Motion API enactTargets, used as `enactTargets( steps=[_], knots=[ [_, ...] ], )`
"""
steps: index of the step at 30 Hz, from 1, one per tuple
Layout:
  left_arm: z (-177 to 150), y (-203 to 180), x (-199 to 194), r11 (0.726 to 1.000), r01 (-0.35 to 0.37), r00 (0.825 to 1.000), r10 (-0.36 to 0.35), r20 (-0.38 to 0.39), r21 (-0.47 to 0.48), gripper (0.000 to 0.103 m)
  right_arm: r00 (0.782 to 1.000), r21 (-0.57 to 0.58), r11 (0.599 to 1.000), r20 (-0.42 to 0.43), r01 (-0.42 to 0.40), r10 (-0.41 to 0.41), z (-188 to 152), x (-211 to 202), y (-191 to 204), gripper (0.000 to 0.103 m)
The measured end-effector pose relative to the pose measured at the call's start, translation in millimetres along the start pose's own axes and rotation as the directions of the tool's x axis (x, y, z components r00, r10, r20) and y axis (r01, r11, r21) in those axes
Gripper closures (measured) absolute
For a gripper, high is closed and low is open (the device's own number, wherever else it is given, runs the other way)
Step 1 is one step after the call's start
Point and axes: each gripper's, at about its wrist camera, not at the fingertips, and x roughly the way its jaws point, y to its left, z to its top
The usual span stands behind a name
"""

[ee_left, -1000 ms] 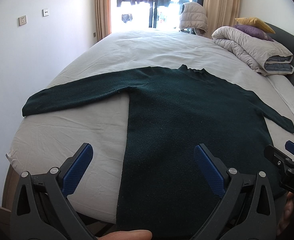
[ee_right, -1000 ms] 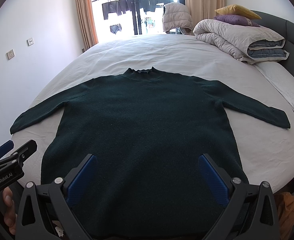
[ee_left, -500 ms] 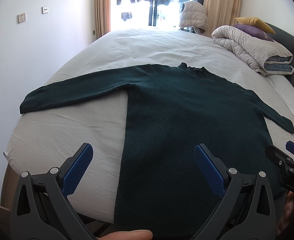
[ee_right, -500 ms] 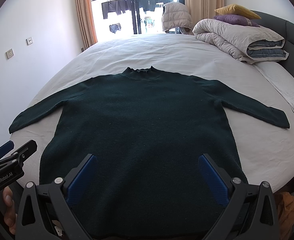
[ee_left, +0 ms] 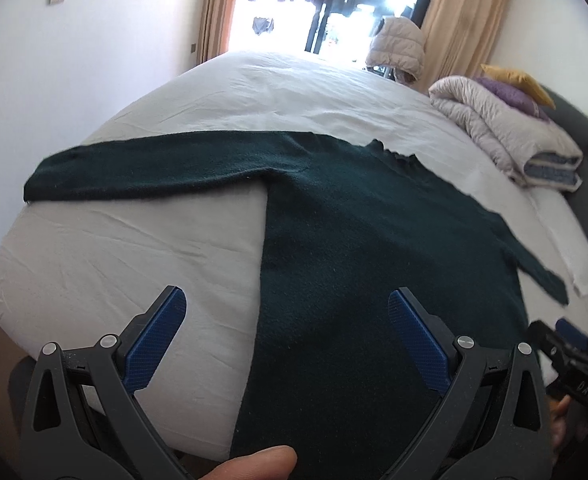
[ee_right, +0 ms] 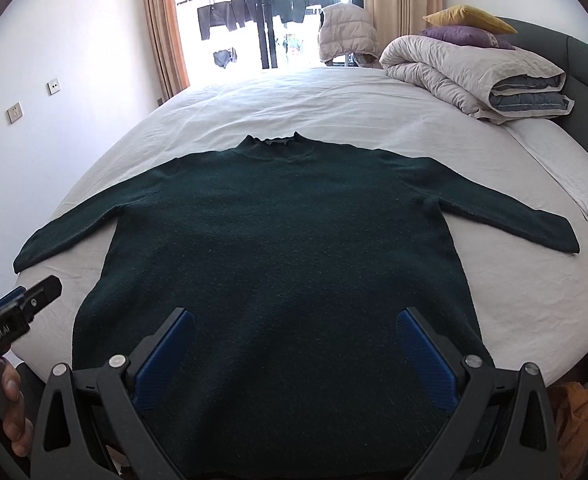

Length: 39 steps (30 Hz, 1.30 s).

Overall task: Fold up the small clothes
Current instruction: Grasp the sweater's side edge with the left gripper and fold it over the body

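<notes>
Both the left gripper point(ee_left: 284, 314) and the right gripper point(ee_right: 294, 332) are held spread wide above the flat-laid dark green sweater point(ee_right: 282, 248) on the bed point(ee_right: 334, 104); nothing is gripped or touched.

— We get strong daylight from the window point(ee_right: 270, 20) behind the bed point(ee_right: 334, 104); in our left wrist view its panes point(ee_left: 334, 4) burn out to white glare.

— Agreed. The sheet nearest the window is brightest, and the wall beside it takes a soft, even light. We see only faint shadows in the sheet's creases.

— The sweater point(ee_right: 286, 248) reads nearly black; we make out little weave in it.

— Our right wrist view is sharp. The left one smears, most plainly at the sleeve end farthest from the window point(ee_left: 550, 284).

— Both views bow the bed into a dome, and dark corners ring each frame.
</notes>
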Motion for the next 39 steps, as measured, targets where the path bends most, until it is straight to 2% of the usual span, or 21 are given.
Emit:
enactTargets(
  steps=[3, 8, 9, 10, 11, 12, 14, 15, 18, 23, 25, 26, 27, 30, 31, 32, 33, 35, 36, 37, 39],
  knots=[
    [18.6, 50.8, 11.0, 0.983, 0.079, 0.996, -0.073, 0.045, -0.164, 0.0, 0.999, 0.014, 0.999, 0.023, -0.035, 0.035, 4.7, 0.2, 1.1, 0.0],
    [39.0, 131.6, 40.8, 0.921, 0.121, 0.991, -0.093, 0.093, -0.37, 0.0, 0.991, -0.002, 0.995, 0.082, -0.105, 0.105, 15.9, -0.8, 14.4, 0.0],
    [42.3, 146.8, 47.8, 0.897, 0.16, 0.987, -0.131, 0.097, -0.412, 0.0, 0.989, -0.013, 0.993, 0.092, -0.116, 0.117, 18.5, -0.4, 19.2, 0.0],
    [44.4, 165.2, 54.2, 0.855, 0.22, 0.975, -0.183, 0.124, -0.47, 0.0, 0.987, -0.026, 0.992, 0.098, -0.127, 0.129, 20.9, 0.6, 24.6, 0.0],
    [45.6, 185.4, 61.5, 0.797, 0.274, 0.962, -0.225, 0.157, -0.538, 0.0, 0.985, -0.04, 0.99, 0.102, -0.138, 0.141, 23.2, 1.8, 29.6, 0.0],
    [45.6, 203.8, 69.5, 0.737, 0.296, 0.955, -0.239, 0.175, -0.608, 0.0, 0.983, -0.053, 0.988, 0.102, -0.145, 0.15, 26.1, 4.6, 36.7, 0.0],
    [44.5, 231.0, 86.0, 0.643, 0.31, 0.95, -0.248, 0.192, -0.701, 0.0, 0.98, -0.071, 0.984, 0.098, -0.165, 0.171, 31.0, 10.2, 47.6, 0.0],
    [46.0, 238.2, 91.7, 0.615, 0.326, 0.944, -0.253, 0.212, -0.718, 0.0, 0.979, -0.075, 0.981, 0.095, -0.176, 0.183, 33.0, 13.3, 52.9, 0.0],
    [54.3, 243.3, 100.1, 0.586, 0.355, 0.935, -0.239, 0.264, -0.728, 0.0, 0.973, -0.077, 0.975, 0.082, -0.208, 0.214, 37.2, 24.1, 65.5, 0.001],
    [66.0, 263.3, 117.1, 0.459, 0.384, 0.923, -0.191, 0.333, -0.801, 0.001, 0.968, -0.067, 0.968, 0.047, -0.242, 0.246, 42.1, 37.5, 74.2, 0.011],
    [75.4, 274.8, 121.2, 0.428, 0.401, 0.916, -0.182, 0.357, -0.81, 0.002, 0.967, -0.063, 0.968, 0.052, -0.244, 0.247, 42.2, 37.7, 72.8, 0.013],
    [77.9, 279.7, 122.1, 0.419, 0.407, 0.913, -0.174, 0.368, -0.812, 0.006, 0.968, -0.062, 0.968, 0.055, -0.242, 0.246, 42.4, 37.9, 71.2, 0.014],
    [80.4, 285.8, 124.4, 0.416, 0.407, 0.913, -0.164, 0.373, -0.813, 0.009, 0.968, -0.058, 0.969, 0.057, -0.241, 0.245, 41.7, 37.5, 69.0, 0.015],
    [85.3, 305.2, 128.7, 0.425, 0.391, 0.92, -0.151, 0.362, -0.817, 0.03, 0.969, -0.038, 0.971, 0.056, -0.238, 0.24, 40.1, 40.0, 60.9, 0.015],
    [88.5, 309.8, 131.6, 0.437, 0.38, 0.925, -0.148, 0.351, -0.816, 0.044, 0.97, -0.031, 0.971, 0.056, -0.236, 0.237, 39.7, 42.8, 59.0, 0.015],
    [91.4, 314.1, 134.2, 0.452, 0.365, 0.93, -0.146, 0.336, -0.814, 0.063, 0.97, -0.022, 0.972, 0.055, -0.236, 0.237, 38.9, 44.2, 56.5, 0.016],
    [93.8, 317.7, 137.6, 0.469, 0.344, 0.938, -0.143, 0.315, -0.814, 0.073, 0.97, -0.016, 0.972, 0.051, -0.236, 0.237, 37.8, 46.2, 53.8, 0.017],
    [97.7, 322.3, 139.3, 0.491, 0.311, 0.95, -0.126, 0.287, -0.814, 0.082, 0.971, -0.004, 0.972, 0.045, -0.236, 0.236, 35.7, 49.2, 48.9, 0.021],
    [103.4, 318.6, 139.0, 0.52, 0.289, 0.956, -0.107, 0.274, -0.804, 0.084, 0.971, 0.001, 0.972, 0.044, -0.235, 0.234, 34.6, 50.4, 45.5, 0.021],
    [113.9, 309.4, 135.0, 0.563, 0.27, 0.959, -0.088, 0.268, -0.781, 0.087, 0.971, 0.01, 0.972, 0.047, -0.233, 0.233, 33.5, 51.4, 42.3, 0.022],
    [138.6, 284.7, 124.6, 0.674, 0.237, 0.961, -0.058, 0.27, -0.7, 0.087, 0.972, 0.036, 0.972, 0.047, -0.234, 0.232, 31.4, 52.9, 32.6, 0.022]
  ],
)
